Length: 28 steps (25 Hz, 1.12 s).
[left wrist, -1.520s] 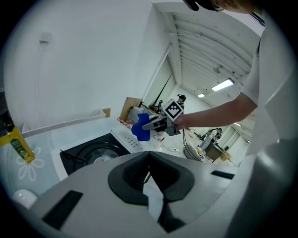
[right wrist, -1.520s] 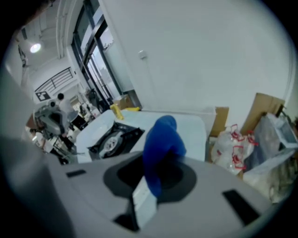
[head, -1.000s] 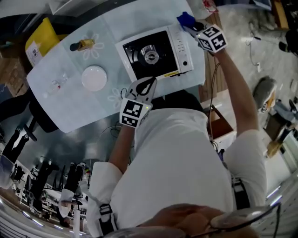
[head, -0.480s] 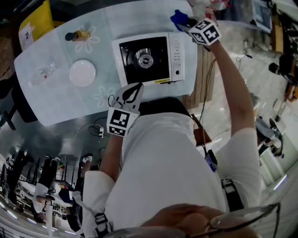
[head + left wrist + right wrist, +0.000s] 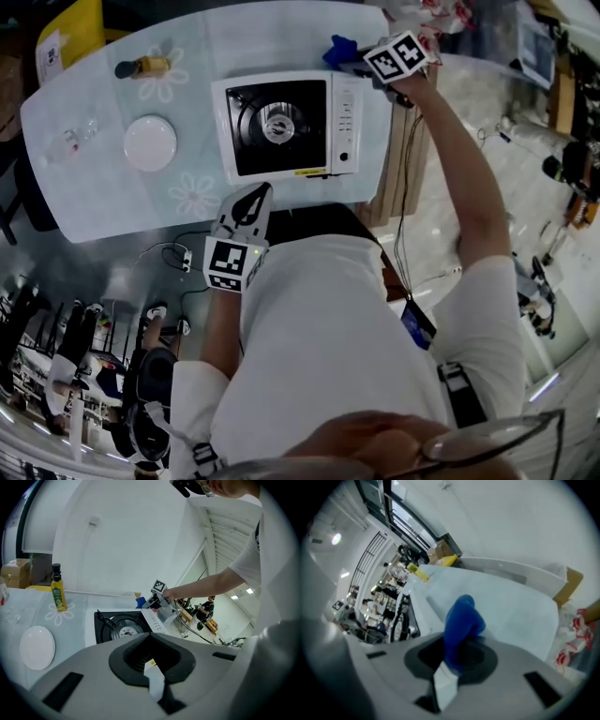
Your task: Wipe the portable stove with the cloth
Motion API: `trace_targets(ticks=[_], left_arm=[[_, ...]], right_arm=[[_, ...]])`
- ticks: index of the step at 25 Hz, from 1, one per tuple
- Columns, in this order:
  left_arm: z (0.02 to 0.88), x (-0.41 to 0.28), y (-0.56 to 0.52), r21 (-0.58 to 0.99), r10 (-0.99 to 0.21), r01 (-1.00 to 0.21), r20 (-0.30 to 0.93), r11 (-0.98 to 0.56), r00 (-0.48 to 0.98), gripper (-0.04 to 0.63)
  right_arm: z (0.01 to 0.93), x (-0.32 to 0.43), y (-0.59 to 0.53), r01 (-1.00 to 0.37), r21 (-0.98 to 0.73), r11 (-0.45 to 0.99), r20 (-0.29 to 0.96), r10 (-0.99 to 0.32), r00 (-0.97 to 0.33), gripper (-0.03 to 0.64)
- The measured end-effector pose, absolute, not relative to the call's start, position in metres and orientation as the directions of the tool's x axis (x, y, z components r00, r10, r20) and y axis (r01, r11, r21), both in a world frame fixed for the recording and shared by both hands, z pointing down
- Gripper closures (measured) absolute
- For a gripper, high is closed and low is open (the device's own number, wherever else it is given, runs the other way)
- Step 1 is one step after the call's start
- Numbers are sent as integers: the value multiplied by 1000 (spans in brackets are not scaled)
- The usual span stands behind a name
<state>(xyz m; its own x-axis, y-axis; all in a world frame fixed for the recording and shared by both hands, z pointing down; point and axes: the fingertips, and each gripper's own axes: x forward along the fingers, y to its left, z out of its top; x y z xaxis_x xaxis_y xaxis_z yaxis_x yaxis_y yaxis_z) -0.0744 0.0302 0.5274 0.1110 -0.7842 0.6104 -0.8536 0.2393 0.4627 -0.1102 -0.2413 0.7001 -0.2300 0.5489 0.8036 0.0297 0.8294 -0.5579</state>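
**The right gripper holds the blue cloth beside the stove; wiping is not yet begun.**

Its fingers are closed on the bunched cloth, just beside the far right corner of the stove on the table. The fingers of the left gripper are together with nothing between them, near the stove's front edge. To wipe well, I think the cloth should come down flat on the stove top, while the left gripper steadies the stove. The plate is empty, and the bottle seems to hold yellow liquid.

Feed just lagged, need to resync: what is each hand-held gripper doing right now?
Left hand-held gripper: closed, holding nothing.
Right hand-held gripper: closed on the blue cloth.
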Motion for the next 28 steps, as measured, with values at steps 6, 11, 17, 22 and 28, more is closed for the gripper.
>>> trace_targets(ticks=[6,11,17,22,28], left_arm=[[527,-62,34,448,-773,-846,630,289,69,565],[526,-49,37,435,-765,-847,642,305,54,565],[520,-41,41,408,-763,-854,646,324,19,565],[511,-39,48,401,-762,-851,648,341,0,565],[514,-48,53,407,-780,-857,625,315,9,565]], right_arm=[[699,-111,-235,-29,-652,758,742,629,-235,538],[699,-114,-235,-125,-711,691,696,670,-257,538],[697,-115,-236,-186,-747,638,663,698,-270,538],[698,-115,-237,-234,-728,644,685,681,-258,538],[698,-117,-234,-269,-688,674,726,647,-234,538]])
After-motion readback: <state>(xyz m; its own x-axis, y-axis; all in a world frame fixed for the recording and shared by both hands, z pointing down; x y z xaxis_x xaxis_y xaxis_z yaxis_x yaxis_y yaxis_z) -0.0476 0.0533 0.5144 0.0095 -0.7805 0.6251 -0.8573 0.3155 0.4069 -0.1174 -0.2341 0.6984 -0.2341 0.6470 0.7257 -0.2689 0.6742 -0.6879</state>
